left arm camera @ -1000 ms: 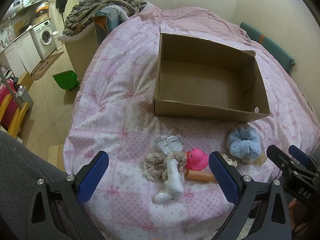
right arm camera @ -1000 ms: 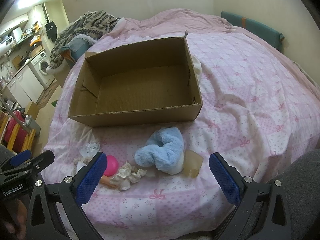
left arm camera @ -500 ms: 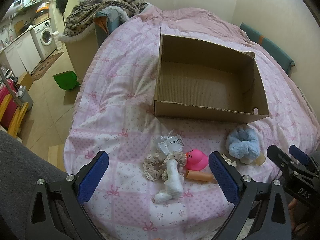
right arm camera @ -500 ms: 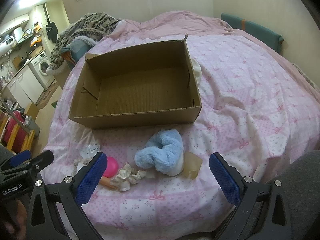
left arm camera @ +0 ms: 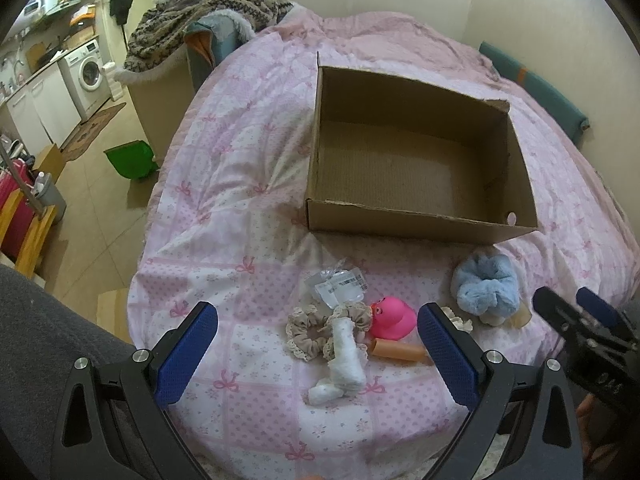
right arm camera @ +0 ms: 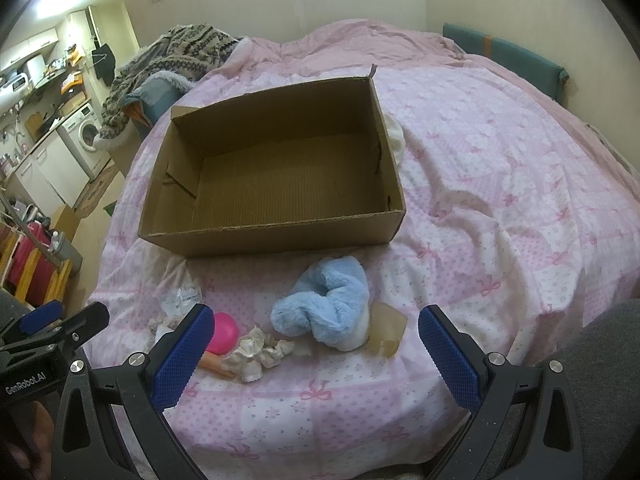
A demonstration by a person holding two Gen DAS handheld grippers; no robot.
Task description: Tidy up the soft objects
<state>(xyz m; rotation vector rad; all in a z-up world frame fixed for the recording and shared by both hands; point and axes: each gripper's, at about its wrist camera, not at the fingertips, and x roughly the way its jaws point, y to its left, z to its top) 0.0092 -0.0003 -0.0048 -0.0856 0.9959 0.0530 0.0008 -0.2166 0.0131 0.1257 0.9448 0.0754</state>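
From the left wrist camera, the cardboard box [left arm camera: 416, 168] sits open-topped on the bed [left arm camera: 240, 200], with nothing visible inside it. It reads as the likely destination for the sorting, set within easy reach of the pile. Just in front of the box's near wall lies a clear plastic packet [left arm camera: 338, 282]. Nearer the camera than that is a tight cluster: two beige scrunchies [left arm camera: 320, 330], a white rolled cloth [left arm camera: 344, 364] lying across them, a pink rubber duck [left arm camera: 390, 316] and an orange tube [left arm camera: 398, 350] touching the duck's near side. A blue fluffy item [left arm camera: 486, 290] rests near the box's front right corner, apart from the cluster. The left gripper [left arm camera: 316, 354] hangs above the near edge of the bed with its jaws spread wide and nothing between them, framing the cluster, which suggests the first pick has not begun. The right gripper [left arm camera: 576, 316] shows at the right edge, too partial here to judge.

From the right wrist camera, the box lies straight ahead, and the blue fluffy item [right arm camera: 326, 306] is just in front of its near wall, resting partly on a brown paper scrap [right arm camera: 386, 326]. To the left of it, farther from the box, a crumpled white scrunchie [right arm camera: 258, 354] lies just beside the duck [right arm camera: 224, 334]. The right gripper [right arm camera: 314, 356] has its jaws wide apart and empty, roughly centred on the blue item, probably its first target. The loose, huddled layout favours picking from the outside in.
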